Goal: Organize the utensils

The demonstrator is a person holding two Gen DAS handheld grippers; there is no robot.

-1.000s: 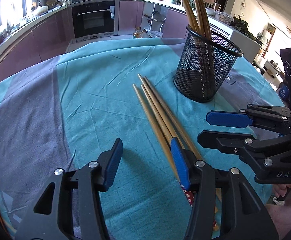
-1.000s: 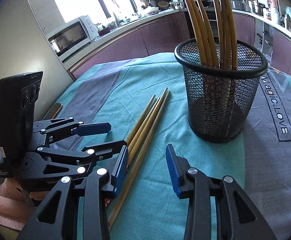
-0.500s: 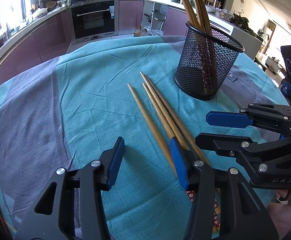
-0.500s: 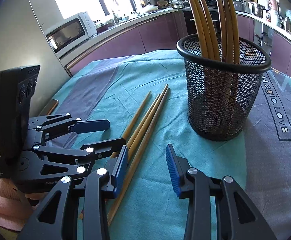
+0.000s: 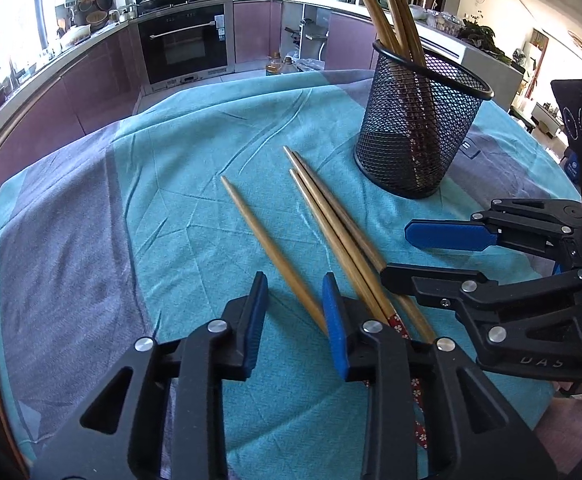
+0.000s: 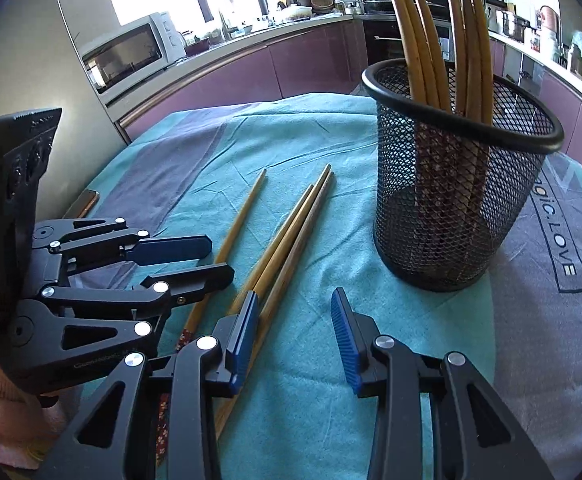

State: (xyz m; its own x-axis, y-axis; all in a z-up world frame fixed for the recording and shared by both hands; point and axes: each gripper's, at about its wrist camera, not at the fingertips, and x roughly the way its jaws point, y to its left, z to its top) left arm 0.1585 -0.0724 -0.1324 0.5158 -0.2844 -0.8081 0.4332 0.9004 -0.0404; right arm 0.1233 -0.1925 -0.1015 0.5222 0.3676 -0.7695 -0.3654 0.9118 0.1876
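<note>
Several wooden chopsticks lie on the teal tablecloth. One single chopstick (image 5: 269,248) lies apart to the left, and it also shows in the right wrist view (image 6: 238,224). A bundle of three (image 5: 331,220) lies beside it (image 6: 291,236). A black mesh cup (image 5: 415,132) holds several upright chopsticks (image 6: 451,168). My left gripper (image 5: 295,312) is open, its jaws either side of the single chopstick's near end. My right gripper (image 6: 295,340) is open and empty, just right of the bundle.
The table is round, with a teal and grey cloth (image 5: 91,240) reaching its edges. Kitchen counters, an oven (image 5: 183,44) and a microwave (image 6: 127,56) stand beyond. The two grippers sit close side by side at the near edge.
The single chopstick has slid left, away from the bundle. My left gripper has narrowed a little and now straddles that chopstick's near end. The right gripper moved slightly forward.
</note>
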